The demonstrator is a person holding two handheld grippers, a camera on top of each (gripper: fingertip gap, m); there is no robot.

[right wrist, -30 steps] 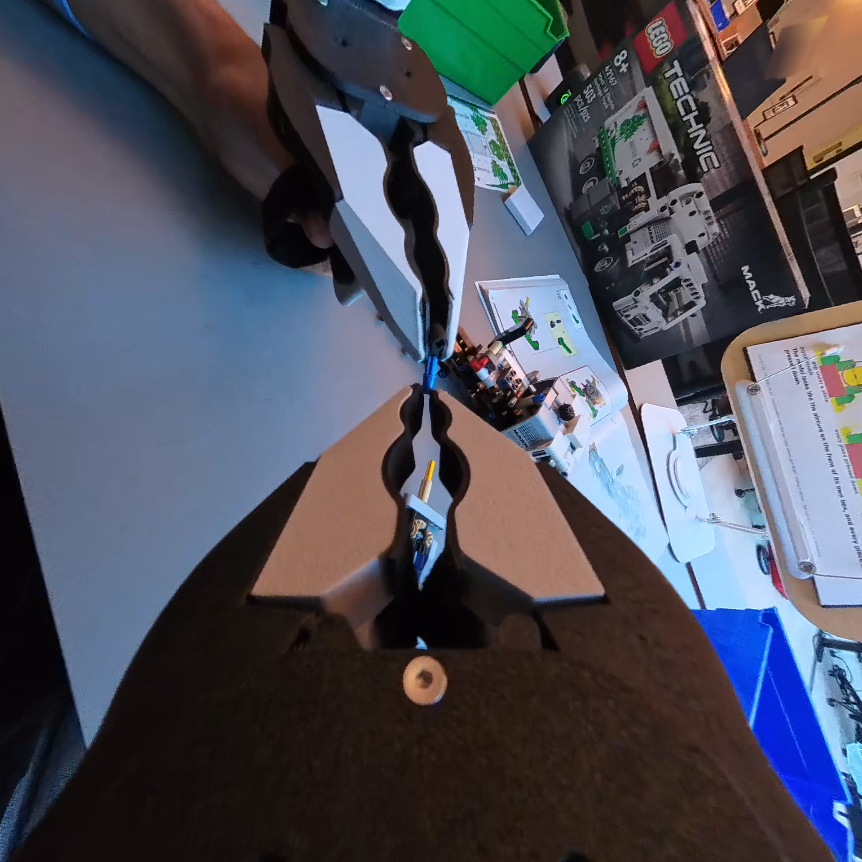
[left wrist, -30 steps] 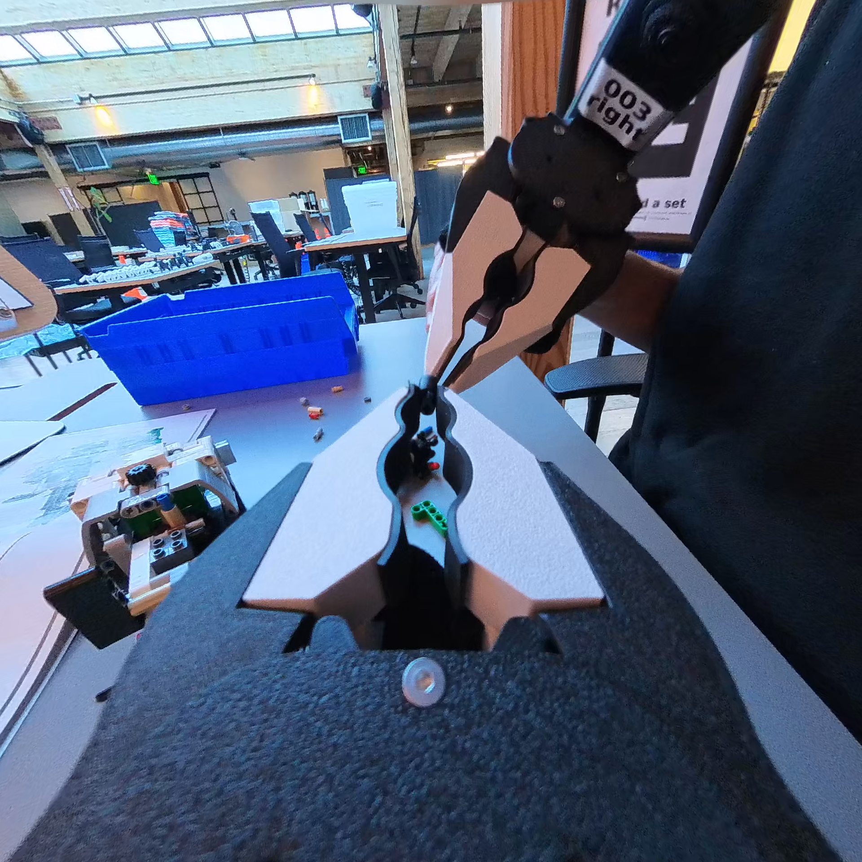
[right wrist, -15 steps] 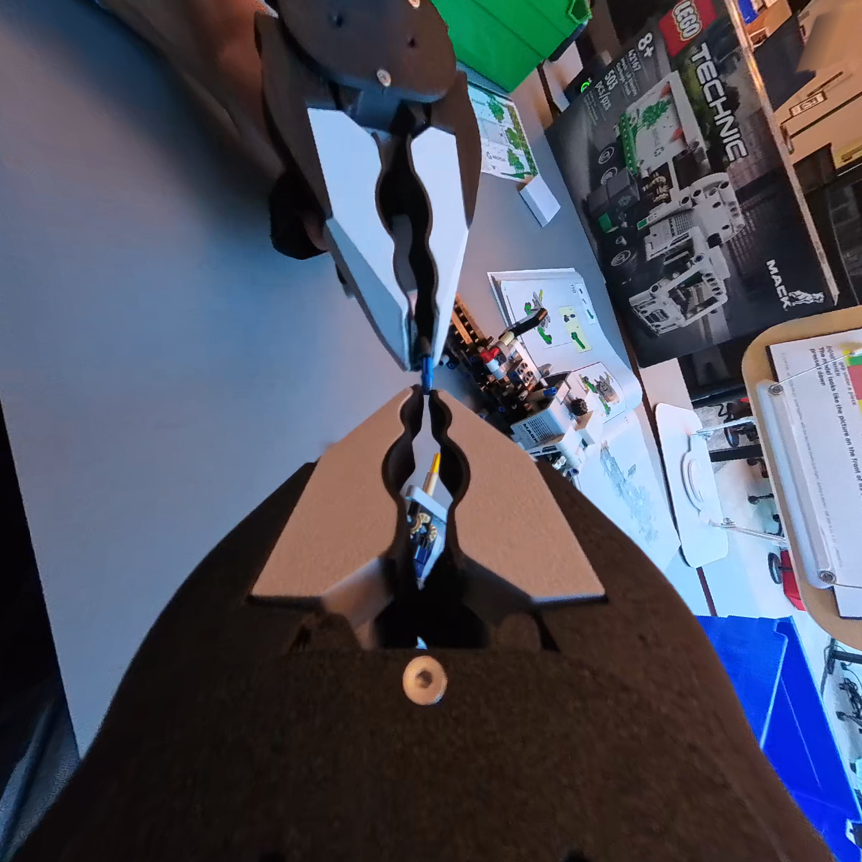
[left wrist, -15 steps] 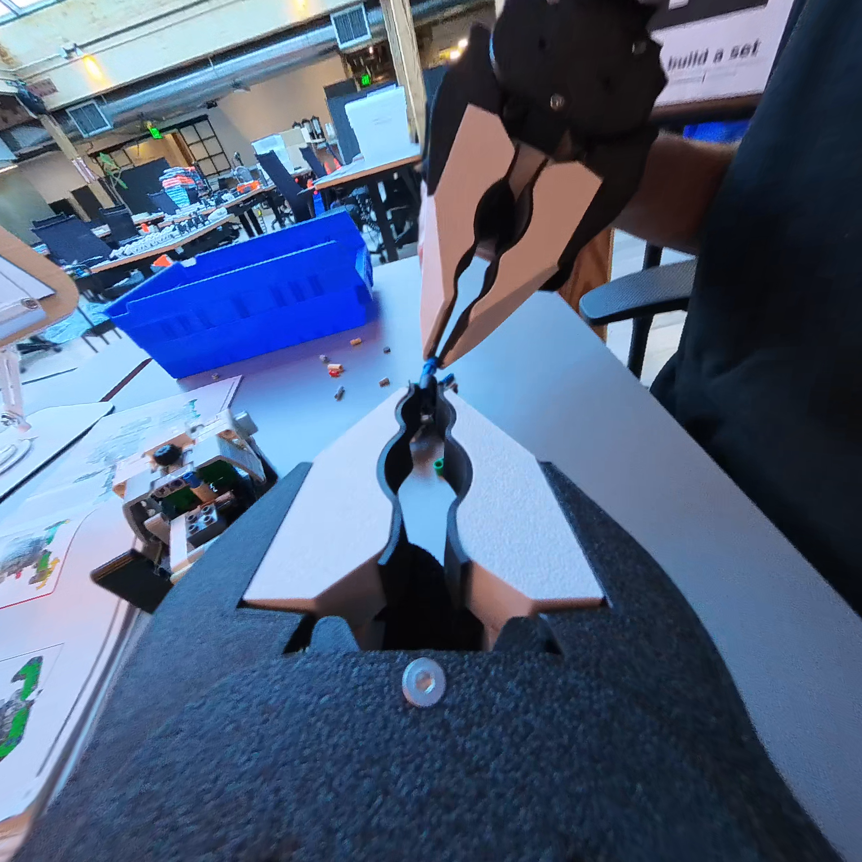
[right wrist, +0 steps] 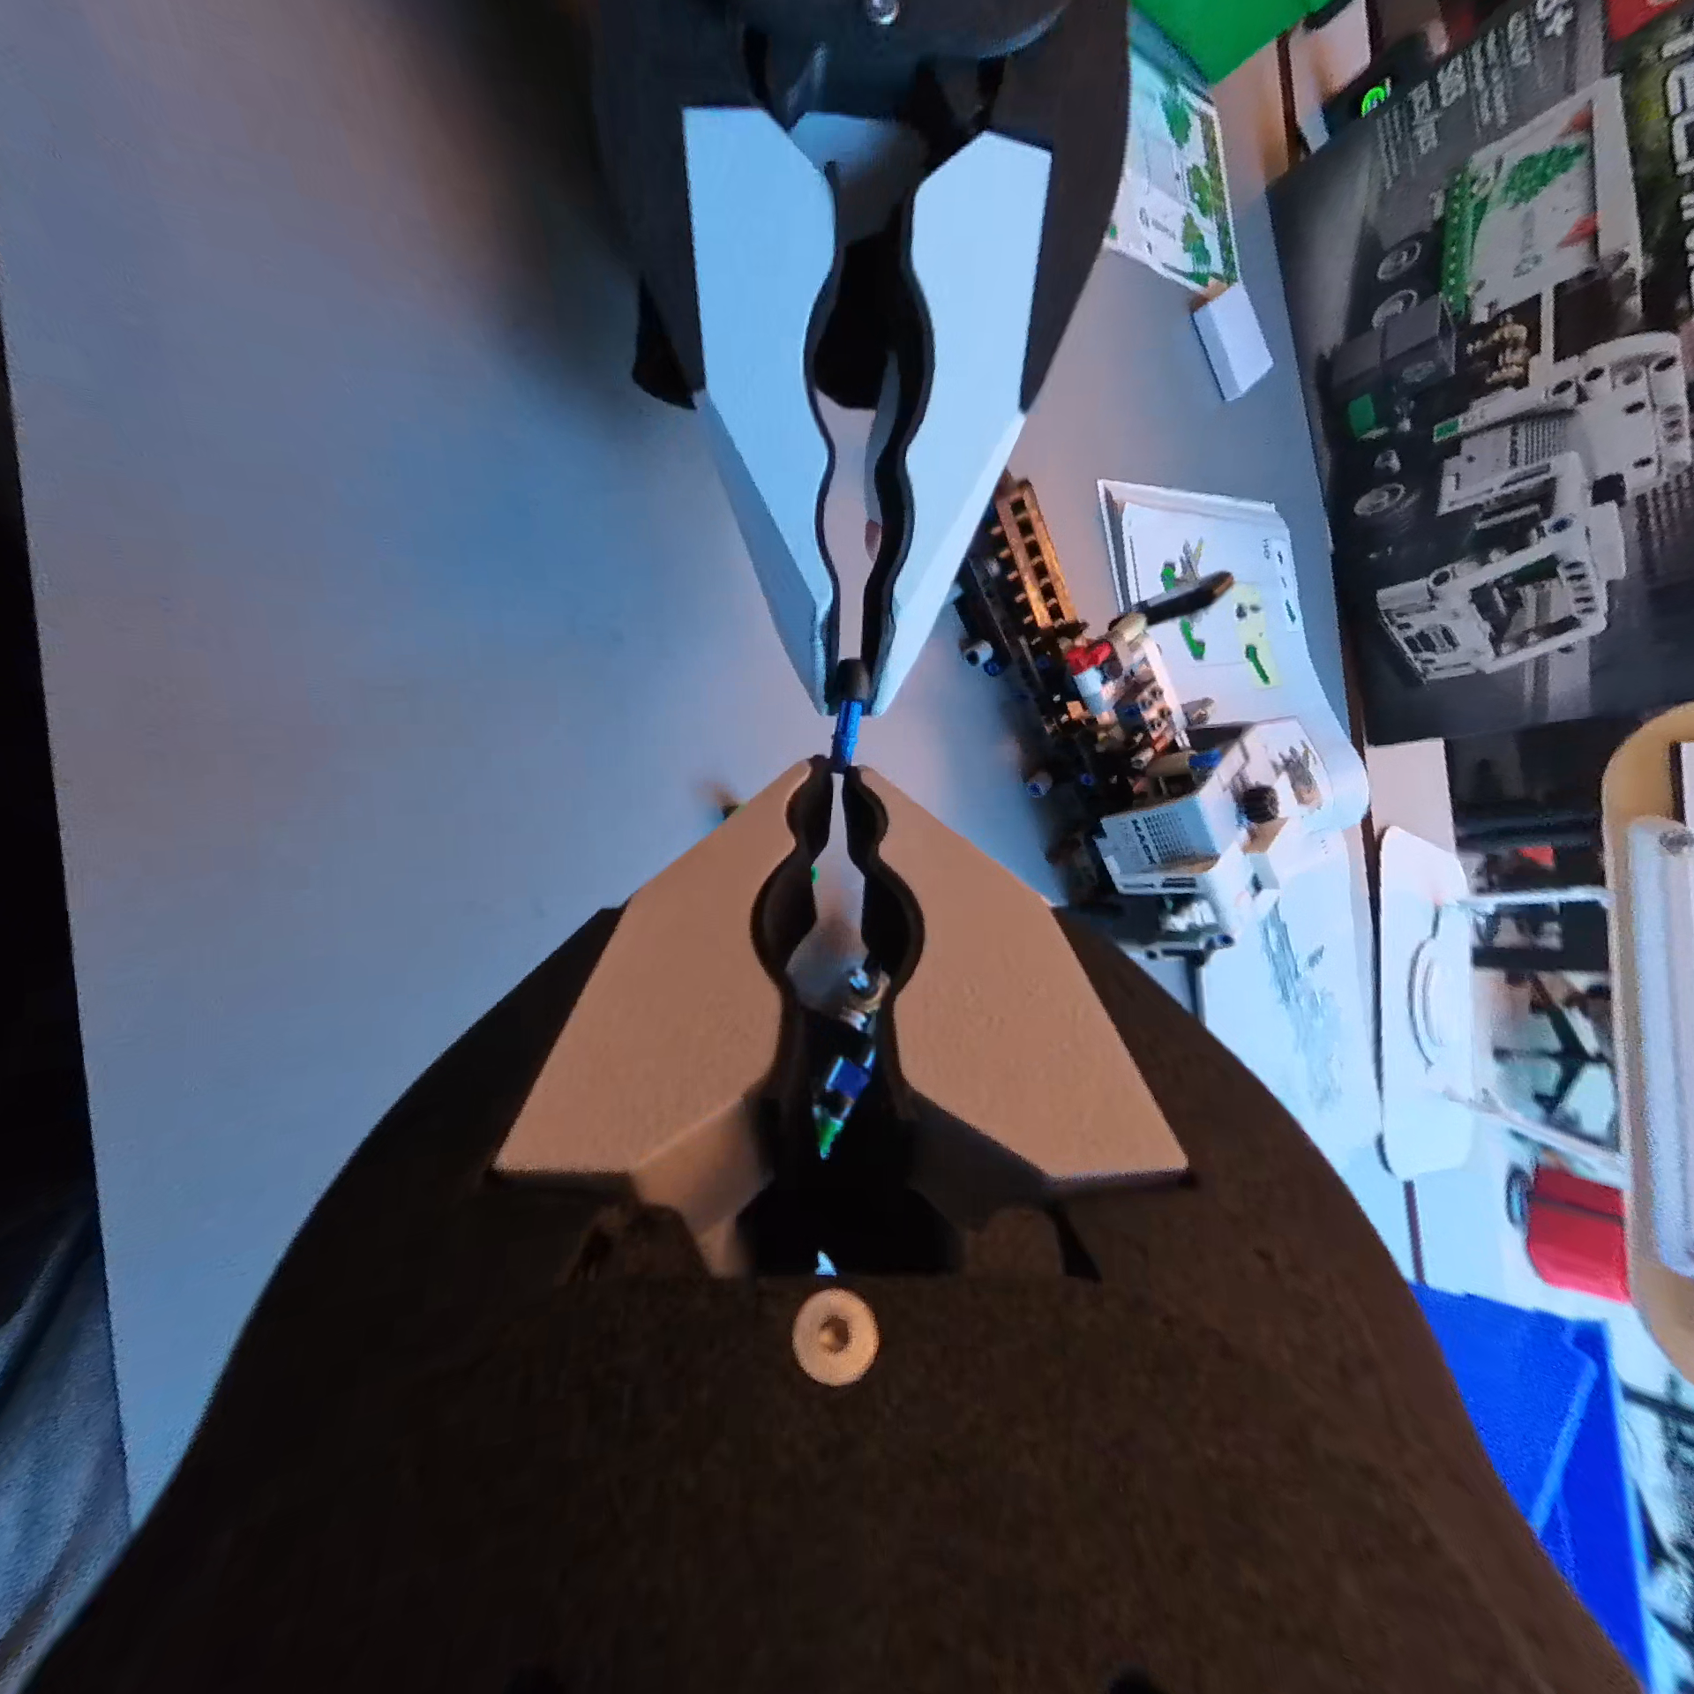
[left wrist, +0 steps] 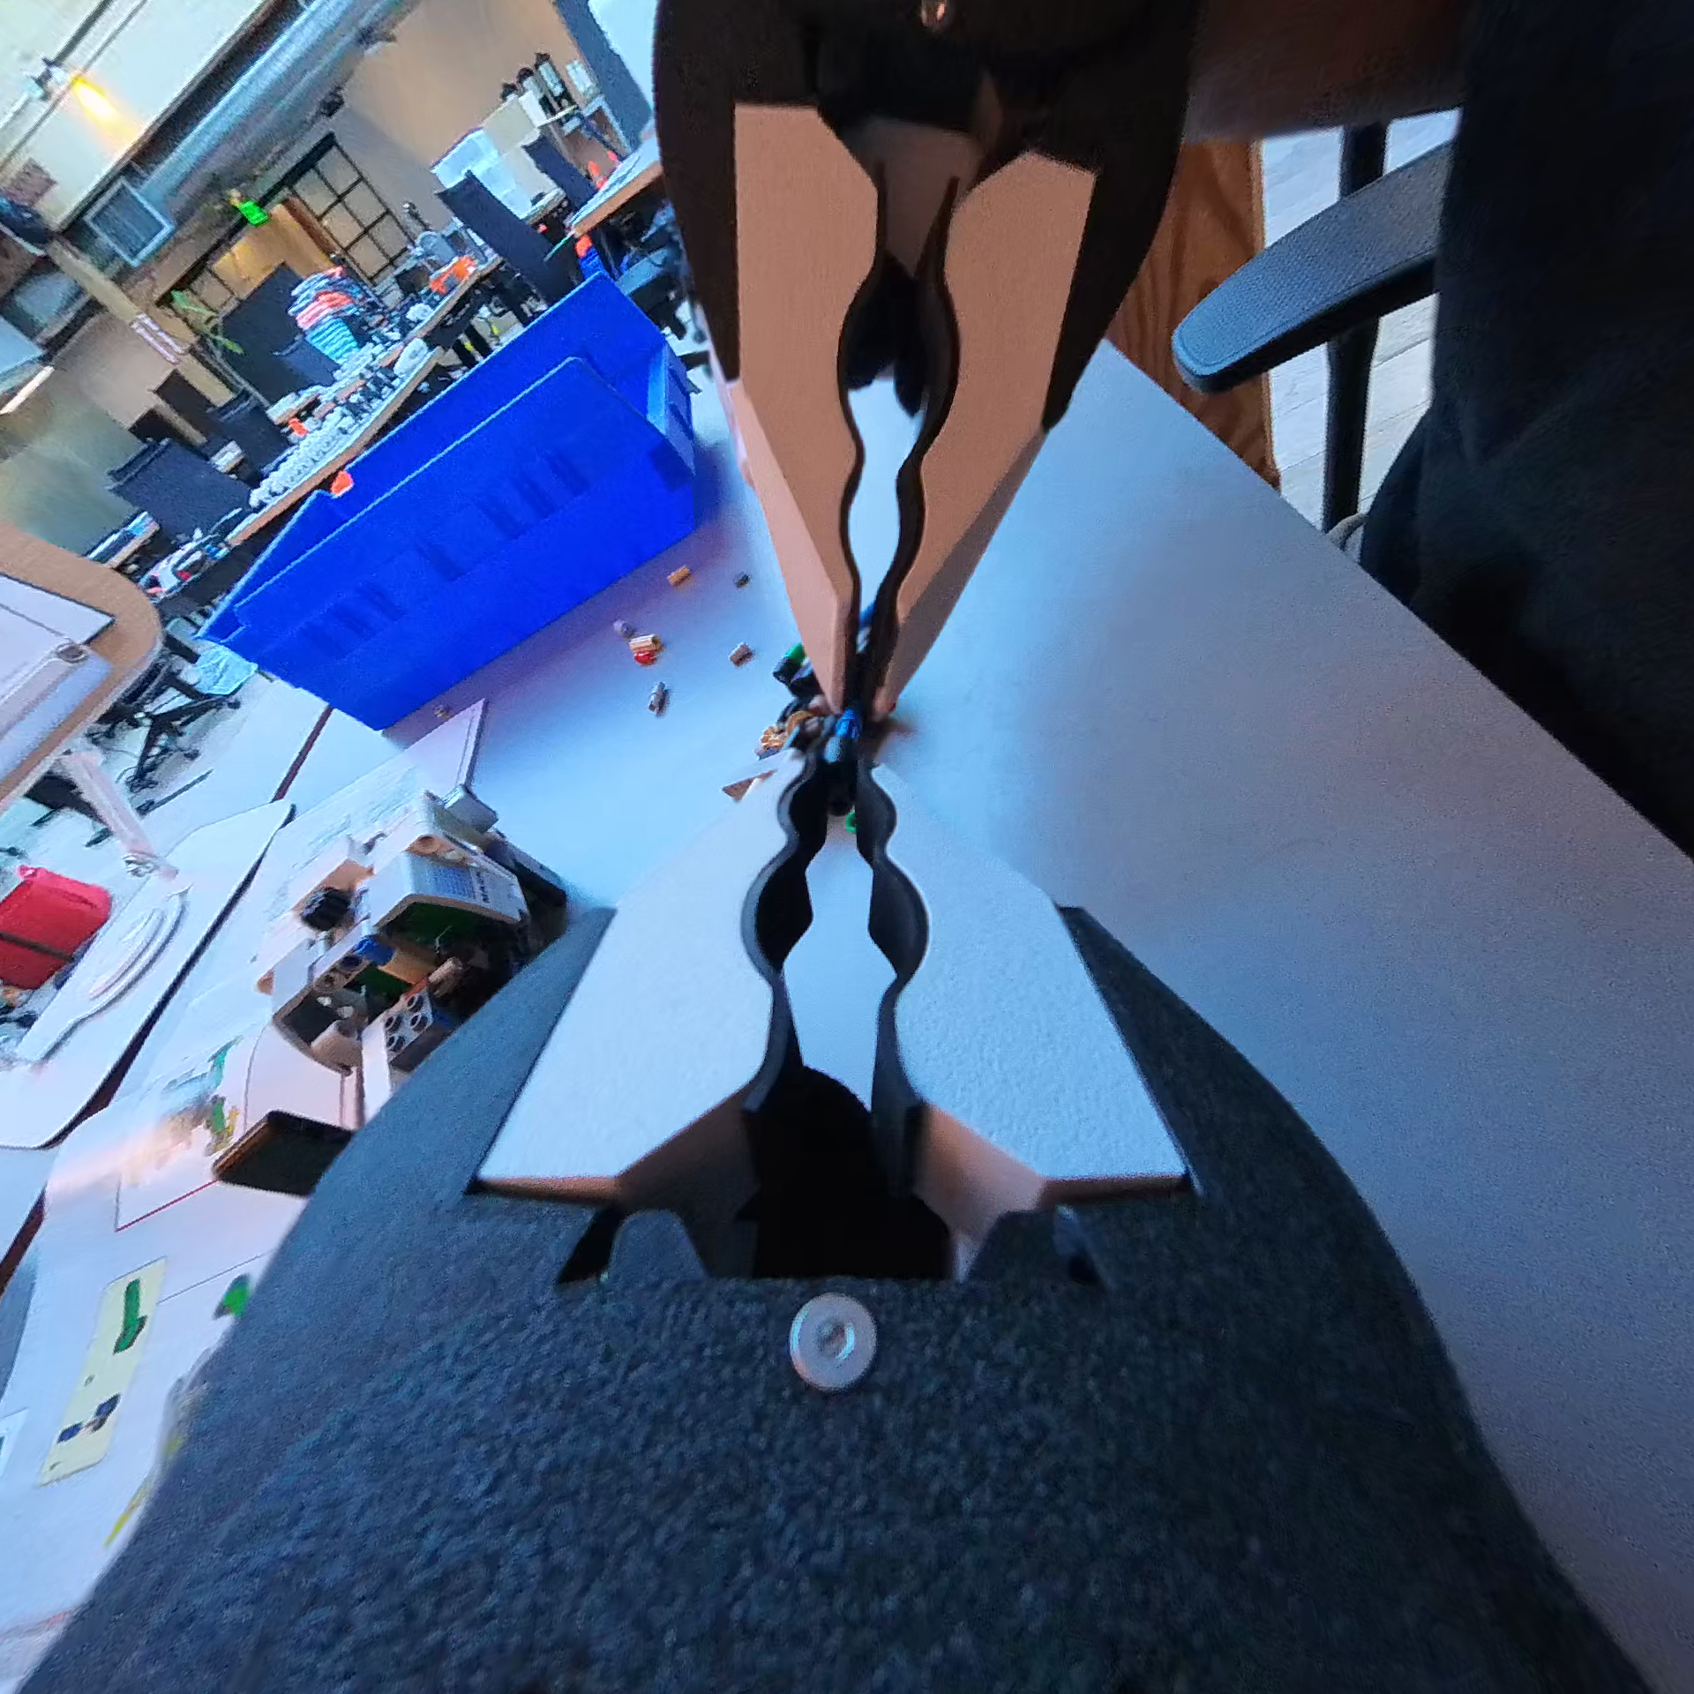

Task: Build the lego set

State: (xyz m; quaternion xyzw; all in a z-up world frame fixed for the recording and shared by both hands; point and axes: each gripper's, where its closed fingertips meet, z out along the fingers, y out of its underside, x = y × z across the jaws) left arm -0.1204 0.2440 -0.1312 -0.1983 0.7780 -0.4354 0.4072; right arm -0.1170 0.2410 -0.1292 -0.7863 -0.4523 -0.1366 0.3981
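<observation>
Since a second earlier both grippers had dropped lower over the worktop (left wrist: 1192, 687) and tilted, so that we now saw the loose pieces (left wrist: 797, 678) right under the tips, where before the tips met higher up. We held the left gripper (left wrist: 839, 779) and the right gripper (right wrist: 830, 775) tip to tip. Between them sat a small blue pin (right wrist: 843, 729) with a black end: the left fingers (right wrist: 770, 367) were pinched on the black end, and the right fingers (right wrist: 697, 990) were drawn in on the blue end, so each gripper clamped one end of the same pin. It hung just above the worktop, near the edge by the person's dark clothing (left wrist: 1577, 367). The half-built truck (right wrist: 1164, 825) stood well apart on the instruction sheets (right wrist: 1219, 587), beside the set's box (right wrist: 1512, 367). A blue bin (left wrist: 477, 559) lay beyond the scattered pieces.
</observation>
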